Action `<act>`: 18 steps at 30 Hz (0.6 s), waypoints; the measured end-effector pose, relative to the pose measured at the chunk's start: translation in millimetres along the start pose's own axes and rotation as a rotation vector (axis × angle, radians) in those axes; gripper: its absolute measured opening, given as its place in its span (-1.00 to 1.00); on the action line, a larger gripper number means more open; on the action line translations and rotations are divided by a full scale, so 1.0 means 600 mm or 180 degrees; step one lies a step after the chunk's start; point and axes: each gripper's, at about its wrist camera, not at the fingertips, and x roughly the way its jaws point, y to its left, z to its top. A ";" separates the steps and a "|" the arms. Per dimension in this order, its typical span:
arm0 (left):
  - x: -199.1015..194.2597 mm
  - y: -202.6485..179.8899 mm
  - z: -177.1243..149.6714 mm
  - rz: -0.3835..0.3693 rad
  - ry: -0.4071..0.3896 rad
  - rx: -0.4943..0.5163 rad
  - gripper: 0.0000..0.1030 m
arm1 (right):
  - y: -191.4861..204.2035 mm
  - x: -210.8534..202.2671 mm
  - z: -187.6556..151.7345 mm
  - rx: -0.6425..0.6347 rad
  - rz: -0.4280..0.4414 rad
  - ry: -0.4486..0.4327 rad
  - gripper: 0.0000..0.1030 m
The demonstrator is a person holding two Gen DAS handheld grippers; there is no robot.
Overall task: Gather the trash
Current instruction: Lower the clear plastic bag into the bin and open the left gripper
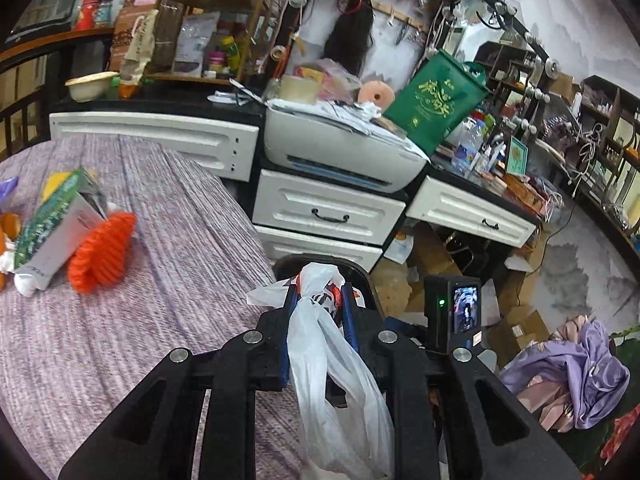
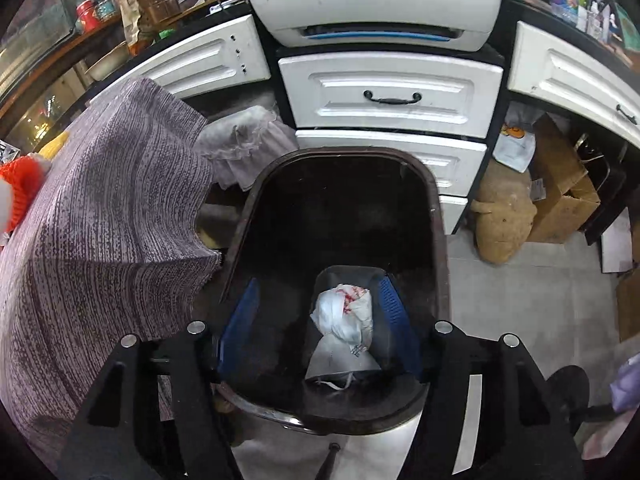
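My left gripper (image 1: 319,296) is shut on the knotted neck of a white plastic bag (image 1: 332,360), which hangs down between its blue fingers (image 1: 289,320) over the bed's edge. Just beyond it shows the dark rim of a trash bin (image 1: 288,262). In the right wrist view my right gripper (image 2: 319,288) stands open above that black bin (image 2: 438,240). A crumpled white bag with red print (image 2: 346,316) lies between the blue pads (image 2: 394,312) inside the bin, and neither pad presses on it.
On a bed with a purple-grey cover (image 1: 160,240) lie a green and white box (image 1: 52,224) and an orange knitted item (image 1: 104,252). White drawers (image 2: 390,92) and a printer (image 2: 376,4) stand behind the bin. Cardboard boxes (image 2: 560,184) and purple cloth (image 1: 580,368) are on the floor.
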 end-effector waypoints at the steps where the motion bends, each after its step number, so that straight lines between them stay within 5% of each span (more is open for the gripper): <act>1: 0.007 -0.004 -0.002 -0.0017 0.0035 0.0011 -0.59 | -0.002 -0.005 -0.001 0.0000 -0.0021 -0.0022 0.22; 18: 0.193 -0.102 -0.038 -0.0175 0.0808 0.0325 -0.59 | -0.129 -0.101 -0.055 0.0464 -0.0530 -0.0275 0.31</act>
